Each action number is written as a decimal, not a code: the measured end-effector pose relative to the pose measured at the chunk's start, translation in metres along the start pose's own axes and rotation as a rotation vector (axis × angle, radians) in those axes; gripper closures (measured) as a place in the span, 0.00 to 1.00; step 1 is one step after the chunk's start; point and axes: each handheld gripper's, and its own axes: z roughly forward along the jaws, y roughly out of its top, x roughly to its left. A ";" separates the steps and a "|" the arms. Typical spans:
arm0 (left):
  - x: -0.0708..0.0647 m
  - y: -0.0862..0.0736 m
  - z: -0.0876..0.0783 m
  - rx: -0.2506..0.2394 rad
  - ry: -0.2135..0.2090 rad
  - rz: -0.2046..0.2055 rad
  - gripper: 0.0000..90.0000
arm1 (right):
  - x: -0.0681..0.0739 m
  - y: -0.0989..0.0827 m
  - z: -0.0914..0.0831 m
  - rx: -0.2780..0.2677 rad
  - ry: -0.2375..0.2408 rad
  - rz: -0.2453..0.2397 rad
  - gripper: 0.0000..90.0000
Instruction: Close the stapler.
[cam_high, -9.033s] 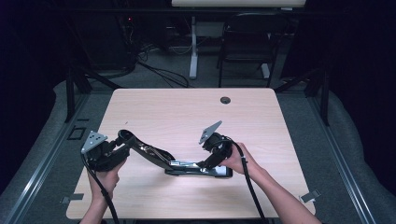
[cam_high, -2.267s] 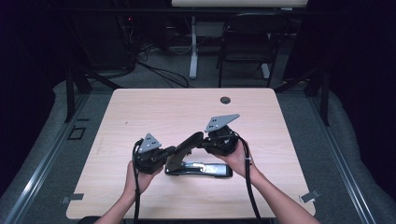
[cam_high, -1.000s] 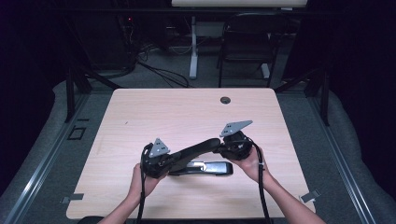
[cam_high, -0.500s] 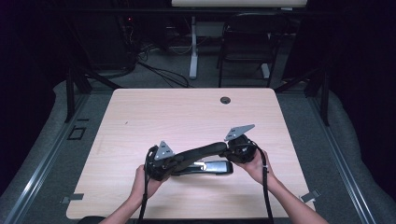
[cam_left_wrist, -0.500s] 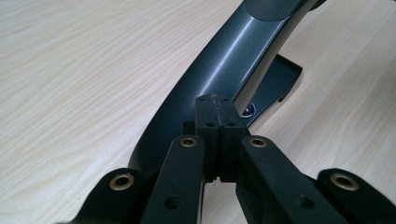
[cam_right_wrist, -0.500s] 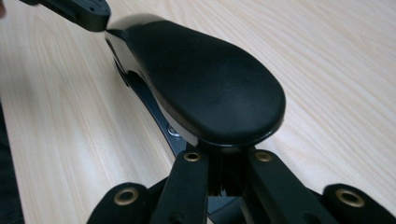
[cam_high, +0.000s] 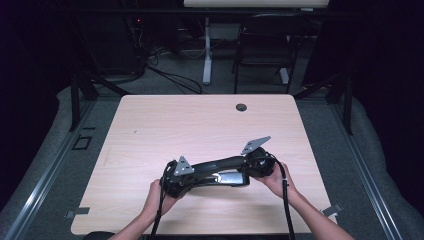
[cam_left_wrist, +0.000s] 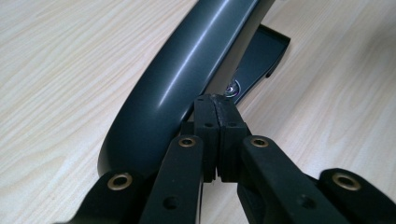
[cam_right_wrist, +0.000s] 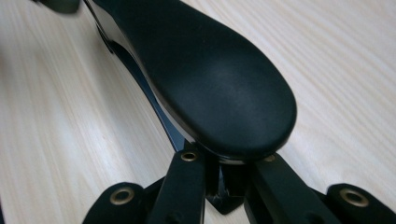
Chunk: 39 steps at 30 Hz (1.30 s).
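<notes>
High view: stapler (cam_high: 220, 172) near table's (cam_high: 150, 130) front edge.
Left gripper (cam_left_wrist: 215, 112): jaws closed, steadying hinge end.
Right gripper (cam_right_wrist: 224, 170): jaws closed beneath handle tip, likely controlling its descent.

In the high view the left claw (cam_high: 186, 181) and right claw (cam_high: 250, 167) bury their tips behind their own bodies and the person's hands, so where the pads meet the stapler (cam_high: 220, 172) cannot be seen there. The stapler's base lies mostly under its raised arm. In the left claw view the picture's top edge cuts the arm off. In the right claw view the rounded handle end covers the claw's pads.
</notes>
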 end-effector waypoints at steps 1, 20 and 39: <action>0.001 0.000 -0.002 -0.007 -0.006 -0.008 0.98 | -0.001 -0.002 0.001 0.013 -0.001 0.002 0.98; 0.047 -0.006 -0.040 -0.084 0.073 -0.194 0.36 | -0.025 -0.021 -0.006 0.073 -0.061 0.070 0.98; 0.083 -0.021 -0.047 -0.076 0.152 -0.304 0.17 | 0.003 -0.001 -0.038 -0.067 -0.063 0.008 0.99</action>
